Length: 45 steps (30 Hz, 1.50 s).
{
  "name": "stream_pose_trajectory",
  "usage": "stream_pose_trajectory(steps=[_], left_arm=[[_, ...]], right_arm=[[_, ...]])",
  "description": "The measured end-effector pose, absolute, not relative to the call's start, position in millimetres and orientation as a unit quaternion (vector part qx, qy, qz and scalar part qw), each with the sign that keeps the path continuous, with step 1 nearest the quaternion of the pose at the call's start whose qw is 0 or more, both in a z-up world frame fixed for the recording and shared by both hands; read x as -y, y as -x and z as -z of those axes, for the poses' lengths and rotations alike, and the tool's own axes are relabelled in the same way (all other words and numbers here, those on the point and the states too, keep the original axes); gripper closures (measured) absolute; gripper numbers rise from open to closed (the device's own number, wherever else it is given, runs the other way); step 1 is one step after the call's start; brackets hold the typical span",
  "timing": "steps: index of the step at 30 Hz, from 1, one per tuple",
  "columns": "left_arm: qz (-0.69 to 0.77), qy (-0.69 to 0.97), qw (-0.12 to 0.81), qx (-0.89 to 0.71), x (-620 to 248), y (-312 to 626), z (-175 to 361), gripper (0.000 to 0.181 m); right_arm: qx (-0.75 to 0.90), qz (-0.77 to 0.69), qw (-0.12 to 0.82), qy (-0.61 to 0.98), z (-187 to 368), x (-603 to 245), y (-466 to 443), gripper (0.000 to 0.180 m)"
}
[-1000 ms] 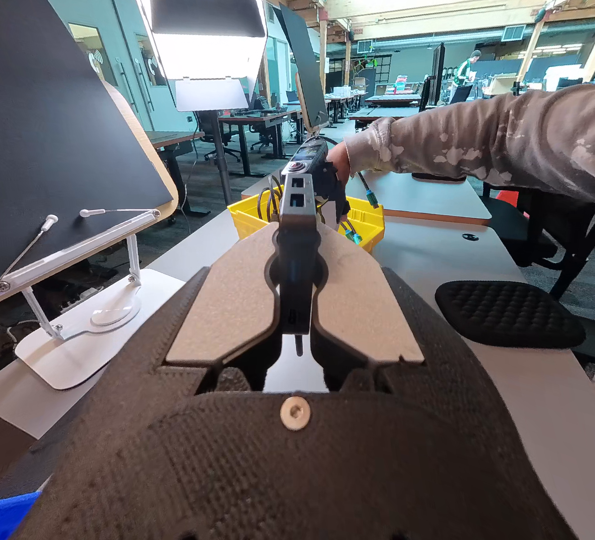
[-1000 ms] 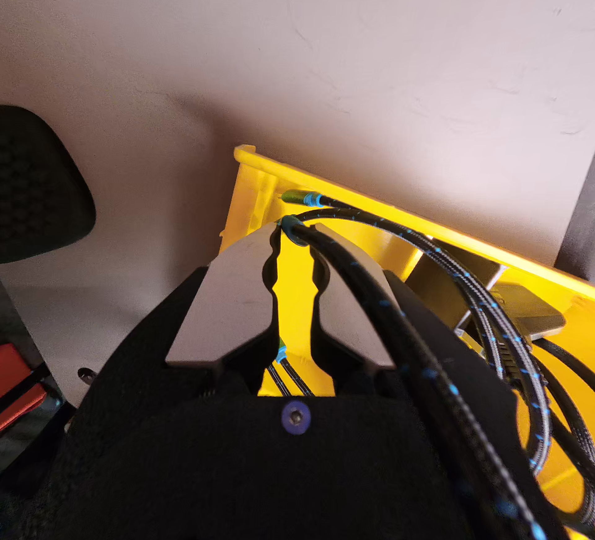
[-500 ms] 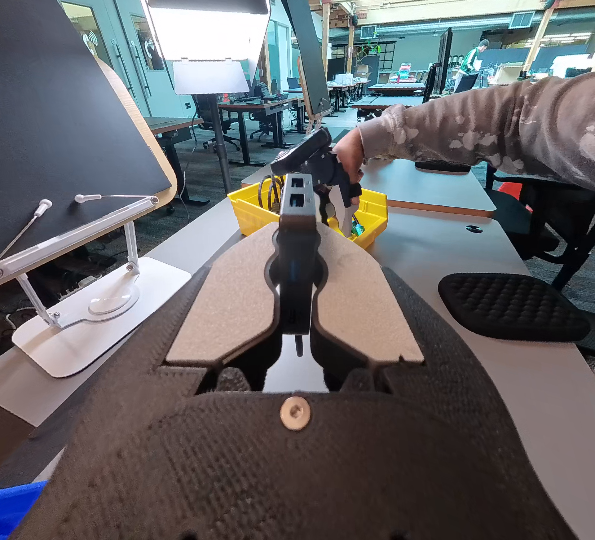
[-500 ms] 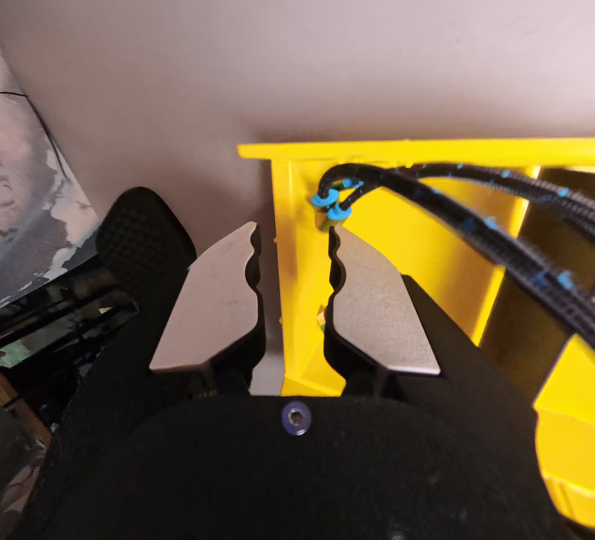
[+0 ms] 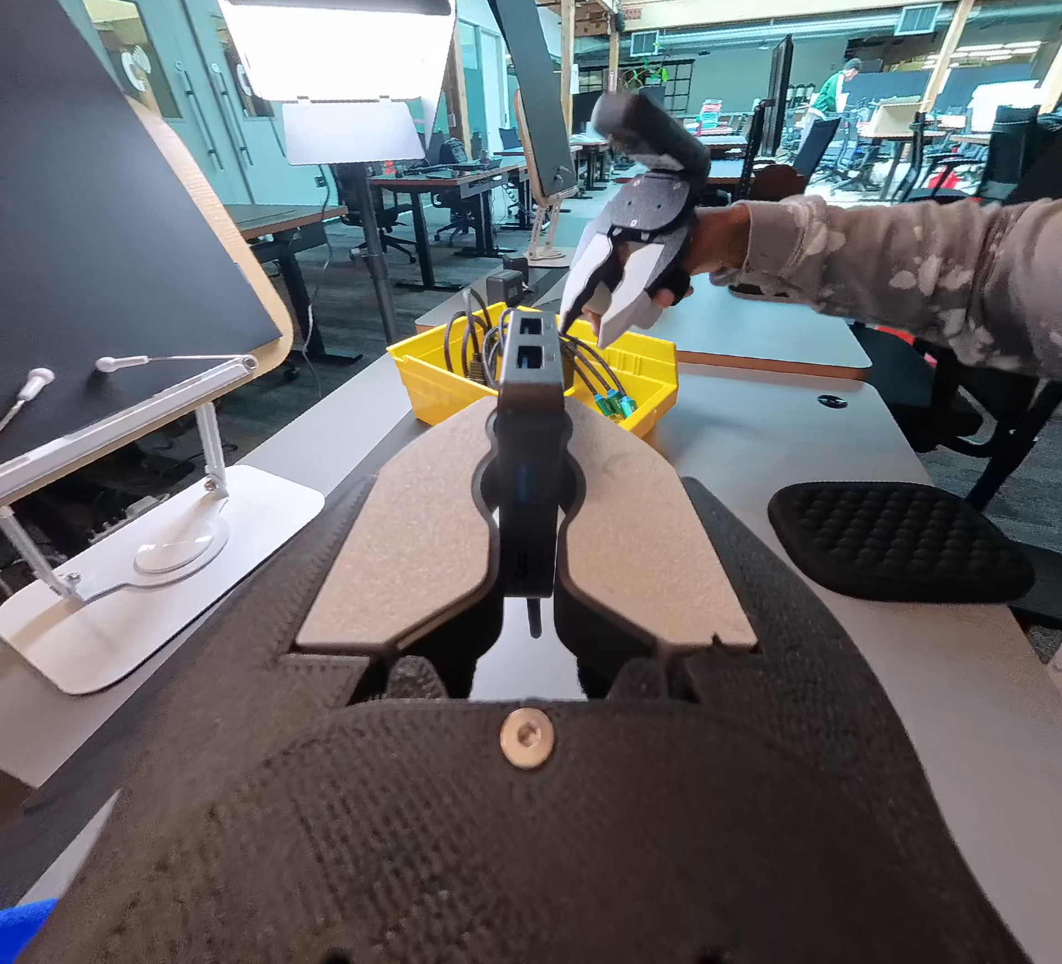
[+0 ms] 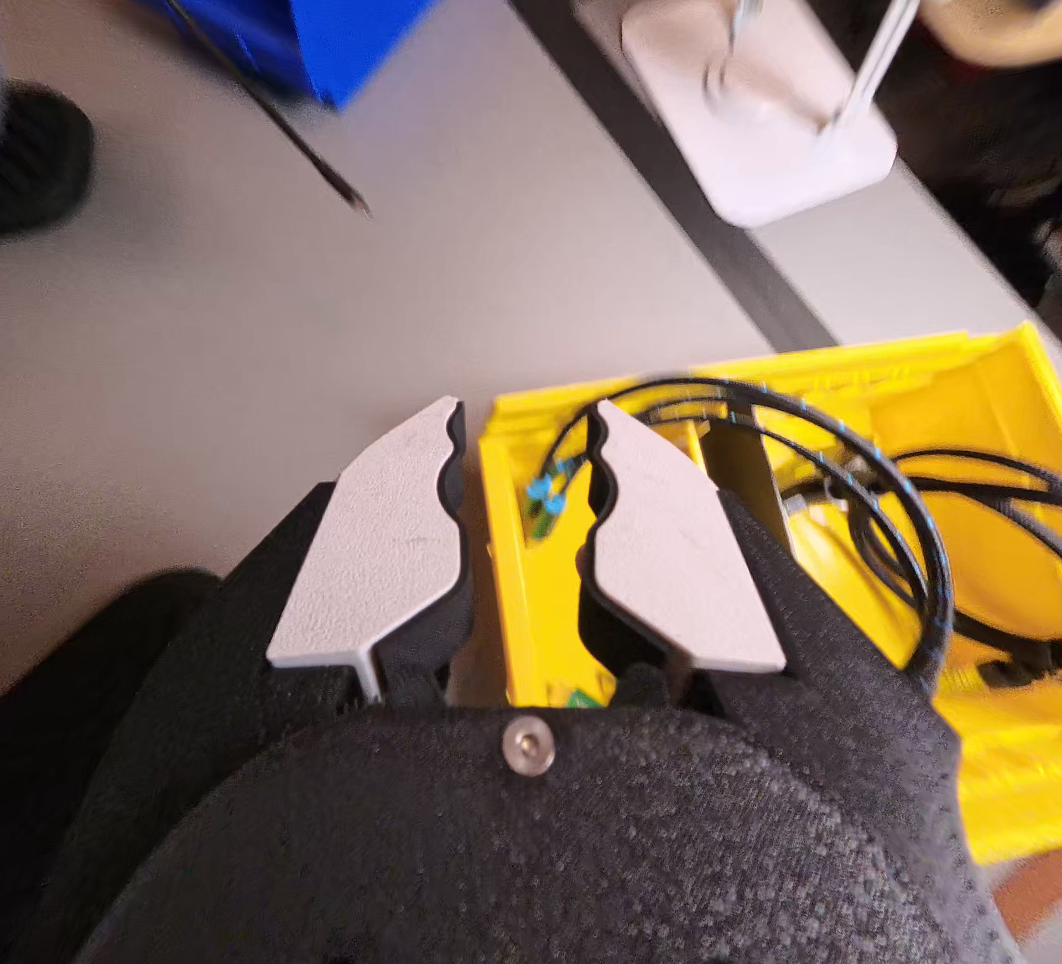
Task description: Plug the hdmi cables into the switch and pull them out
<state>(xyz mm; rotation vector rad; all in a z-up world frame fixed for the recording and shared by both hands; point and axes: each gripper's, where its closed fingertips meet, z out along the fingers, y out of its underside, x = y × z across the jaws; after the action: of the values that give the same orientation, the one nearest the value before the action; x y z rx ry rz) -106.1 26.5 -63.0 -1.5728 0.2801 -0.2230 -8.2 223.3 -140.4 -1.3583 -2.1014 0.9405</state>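
My left gripper is shut on the dark grey HDMI switch, holding it on edge above the table with two empty ports facing away. My right gripper is open and empty, raised over the near corner of the yellow bin; it also shows in the left wrist view above the bin. Black braided HDMI cables with blue-and-green plug ends lie coiled in the bin. Their plugs hang over the bin's front edge in the left wrist view.
A white tablet stand holding a black board stands left of the bin. A black dimpled pad lies on the grey table at right. A blue bin and a thin black cable lie beyond the yellow bin.
My right gripper let go of the cable, opened, and lifted up out of the yellow bin. The cables dropped back into the bin. My left gripper kept holding the switch.
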Motion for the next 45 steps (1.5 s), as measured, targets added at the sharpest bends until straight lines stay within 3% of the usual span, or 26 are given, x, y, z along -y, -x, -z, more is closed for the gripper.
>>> stream_pose_trajectory(steps=[4,13,15,17,19,20,23,34,41,45], left_arm=[[0.112,0.716,0.672,-0.151,-31.3,88.2,70.8,0.166],[0.130,0.749,0.596,-0.261,-37.4,25.8,99.0,0.166],[0.126,0.748,0.592,-0.271,-37.4,18.3,98.7,0.166],[0.117,0.752,0.587,-0.278,-35.5,17.3,99.7,0.166],[0.124,0.740,0.606,-0.265,-33.3,19.6,89.0,0.160],[0.122,0.734,0.622,-0.243,-33.2,26.6,80.7,0.148],[0.115,0.713,0.665,-0.188,-24.3,54.9,57.6,0.138],[0.089,0.676,0.721,-0.119,7.7,101.3,22.2,0.145],[0.079,0.686,0.713,-0.121,5.1,102.2,27.1,0.146],[0.084,0.692,0.708,-0.112,2.6,110.1,33.7,0.147]], right_arm=[[0.739,-0.454,0.267,0.420,103.7,-144.9,19.5,0.143],[0.823,-0.429,0.230,0.291,81.3,-28.1,31.8,0.142],[0.843,-0.404,0.212,0.285,86.7,-21.2,31.5,0.161],[0.855,-0.388,0.214,0.270,85.9,-18.3,29.4,0.166],[0.852,-0.393,0.214,0.272,73.7,-18.9,26.0,0.166],[0.848,-0.399,0.215,0.277,64.4,-22.3,23.8,0.166],[0.831,-0.378,0.266,0.309,34.2,-56.1,25.5,0.167],[0.720,-0.160,0.524,0.426,-29.7,-283.8,47.9,0.166],[0.682,-0.203,0.533,0.458,30.8,-368.8,52.7,0.166],[0.679,-0.232,0.484,0.500,84.5,-396.5,48.1,0.166]])
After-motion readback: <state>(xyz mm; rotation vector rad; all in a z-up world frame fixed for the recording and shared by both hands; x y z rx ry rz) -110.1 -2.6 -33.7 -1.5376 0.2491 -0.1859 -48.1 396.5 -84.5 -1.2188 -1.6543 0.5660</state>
